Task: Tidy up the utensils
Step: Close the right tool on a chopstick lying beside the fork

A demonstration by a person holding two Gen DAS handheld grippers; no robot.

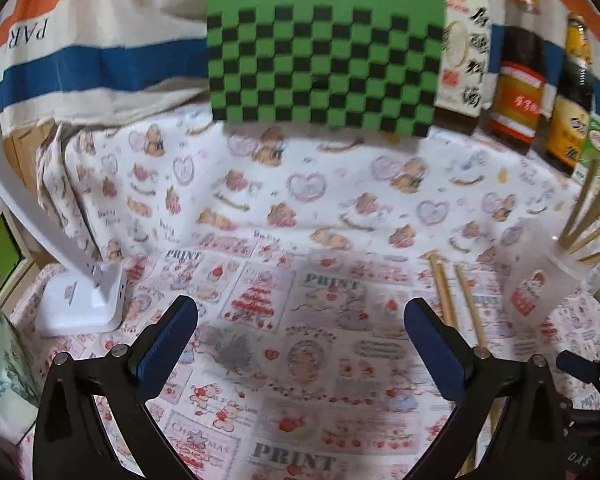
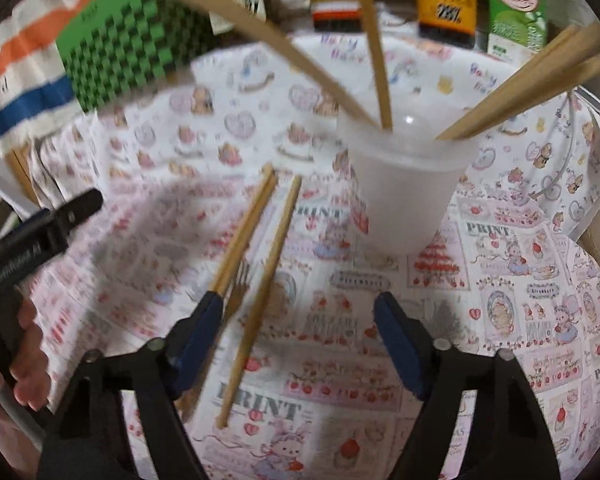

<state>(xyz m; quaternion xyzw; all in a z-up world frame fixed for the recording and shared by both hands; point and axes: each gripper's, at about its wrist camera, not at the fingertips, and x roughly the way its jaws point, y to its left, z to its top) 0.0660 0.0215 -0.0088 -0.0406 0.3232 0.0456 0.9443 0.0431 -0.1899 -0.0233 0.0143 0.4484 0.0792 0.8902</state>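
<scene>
From the left wrist camera, the left claw (image 1: 300,328) hangs over a table (image 1: 340,208) covered in cartoon-printed cloth, its two blue-padded fingers spread wide with only cloth between them. At about four o'clock from the claw's right finger, loose wooden chopsticks (image 1: 444,292) lie flat on the cloth. Further toward three o'clock stands a frosted plastic cup (image 1: 540,280) with several chopsticks leaning out of its mouth. A green and black checkered board (image 1: 324,56) stands at twelve o'clock, with sauce bottles (image 1: 520,72) beside it toward two o'clock, and a white lamp base (image 1: 84,300) sits at nine o'clock. From the right wrist camera, the right claw (image 2: 300,320) points down at the table (image 2: 540,280), its jaws partly spread and gripping nothing. One of the loose chopsticks (image 2: 260,300) lies between the fingers, nearer the left pad; two more run just by that pad, and whether they touch it is unclear. The cup (image 2: 408,192) stands upright at one o'clock, chopsticks fanning out of it. At nine o'clock a hand (image 2: 24,360) holds the other claw's black body.
</scene>
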